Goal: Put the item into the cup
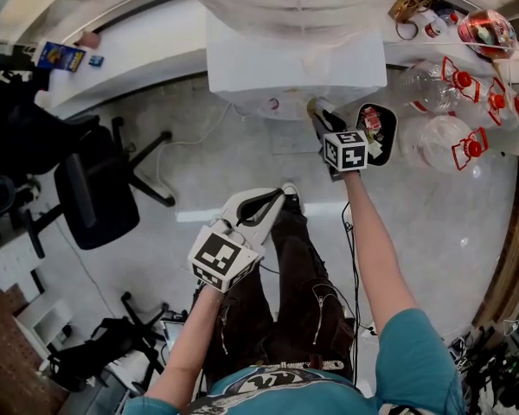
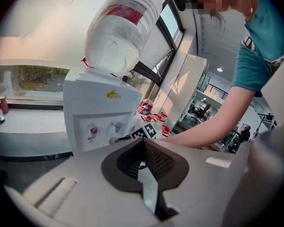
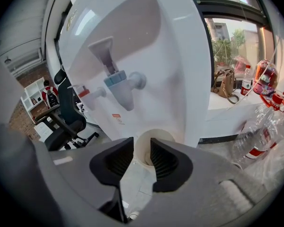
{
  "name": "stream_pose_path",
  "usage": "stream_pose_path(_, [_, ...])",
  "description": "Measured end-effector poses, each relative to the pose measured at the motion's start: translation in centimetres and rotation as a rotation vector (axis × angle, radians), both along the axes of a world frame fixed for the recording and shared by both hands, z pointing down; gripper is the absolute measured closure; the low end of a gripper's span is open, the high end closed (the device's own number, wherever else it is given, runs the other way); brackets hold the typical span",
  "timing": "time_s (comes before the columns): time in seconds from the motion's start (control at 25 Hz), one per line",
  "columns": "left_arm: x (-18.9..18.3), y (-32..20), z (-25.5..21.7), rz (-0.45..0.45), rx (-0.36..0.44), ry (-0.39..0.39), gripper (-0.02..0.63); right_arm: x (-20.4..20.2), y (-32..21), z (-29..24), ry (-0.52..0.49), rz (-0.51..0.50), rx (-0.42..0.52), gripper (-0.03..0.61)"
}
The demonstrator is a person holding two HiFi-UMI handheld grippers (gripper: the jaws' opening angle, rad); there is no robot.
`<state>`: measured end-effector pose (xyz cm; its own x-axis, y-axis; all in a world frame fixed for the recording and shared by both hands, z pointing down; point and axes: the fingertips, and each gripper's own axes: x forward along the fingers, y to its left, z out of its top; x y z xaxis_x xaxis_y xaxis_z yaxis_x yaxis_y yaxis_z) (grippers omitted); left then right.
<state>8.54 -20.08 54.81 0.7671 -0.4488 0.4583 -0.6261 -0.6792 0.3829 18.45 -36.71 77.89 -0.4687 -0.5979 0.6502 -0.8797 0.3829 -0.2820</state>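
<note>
A pale paper cup (image 3: pixel 155 135) stands under the blue tap (image 3: pixel 119 82) of a white water dispenser (image 3: pixel 146 41). My right gripper (image 3: pixel 142 144) is right at the cup, jaws open, with the cup's rim showing in the gap just past the tips and nothing pinched. What lies inside the cup I cannot make out. In the head view the right gripper (image 1: pixel 322 121) reaches to the dispenser's (image 1: pixel 294 67) foot, where the cup (image 1: pixel 315 105) sits. My left gripper (image 1: pixel 275 199) hangs lower, over the person's legs; in its own view the left gripper (image 2: pixel 144 143) is shut and empty.
A large water bottle (image 2: pixel 123 27) sits upside down on the dispenser (image 2: pixel 99 117). Several empty plastic bottles with red handles (image 1: pixel 454 141) lie to the right, with a black bin of rubbish (image 1: pixel 376 128) beside the right gripper. A black office chair (image 1: pixel 95 197) stands at left. A white ledge (image 1: pixel 138 50) runs behind.
</note>
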Motion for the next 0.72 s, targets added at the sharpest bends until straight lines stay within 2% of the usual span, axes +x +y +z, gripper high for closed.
stream_pose_path(0.4, [-0.7,1.0,-1.1,0.025,0.029,0.005,0.611,-0.9,2.8,-3.0,-0.047,-0.005,0.021,0.466])
stream_pose_path(0.72, [-1.8,2.1,-2.3,0.061,0.048,-0.013,0.611,-2.8,5.6,-9.4,-0.116,-0.014,0.125,0.492])
